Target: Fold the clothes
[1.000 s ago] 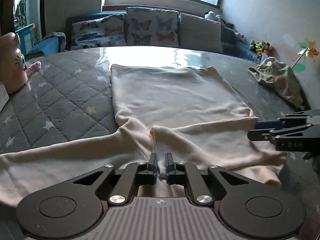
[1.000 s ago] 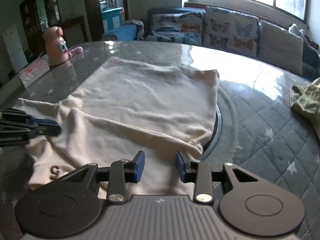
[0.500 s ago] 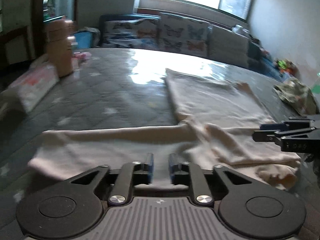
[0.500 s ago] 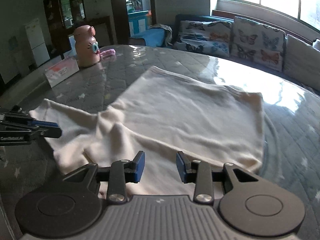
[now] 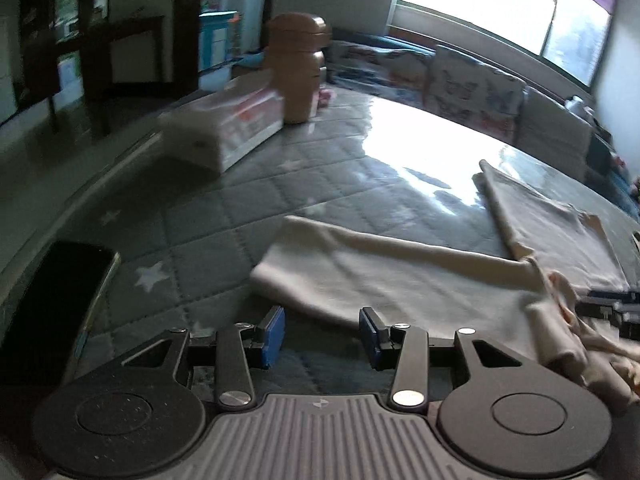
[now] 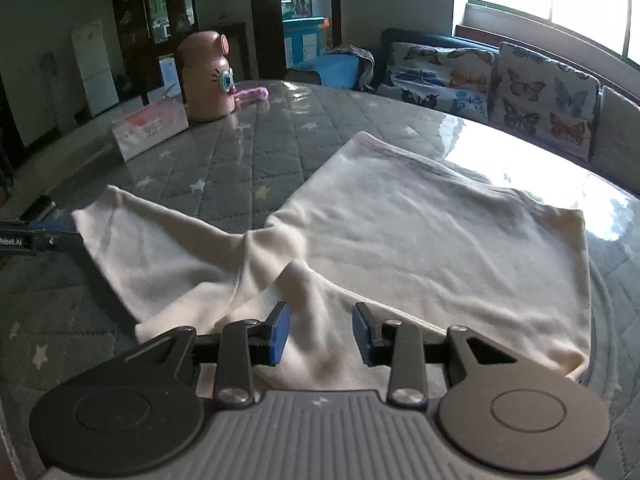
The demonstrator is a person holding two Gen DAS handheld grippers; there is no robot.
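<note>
Ahead of the left claw (image 5: 322,334) the quilted bench (image 5: 224,216) lies bare; a dark phone (image 5: 52,304) sits left of it, a white box (image 5: 224,128) and pink bottle (image 5: 298,68) farther beyond.

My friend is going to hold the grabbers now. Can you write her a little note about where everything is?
Left gripper: open, holding nothing, just short of the sleeve end.
Right gripper: open, holding nothing, over the bunched cloth near the collar.
Cream shirt: body flat on the quilted table, one sleeve stretched out sideways.
Done: shirt laid out. Left: every fold, sleeve first.
</note>
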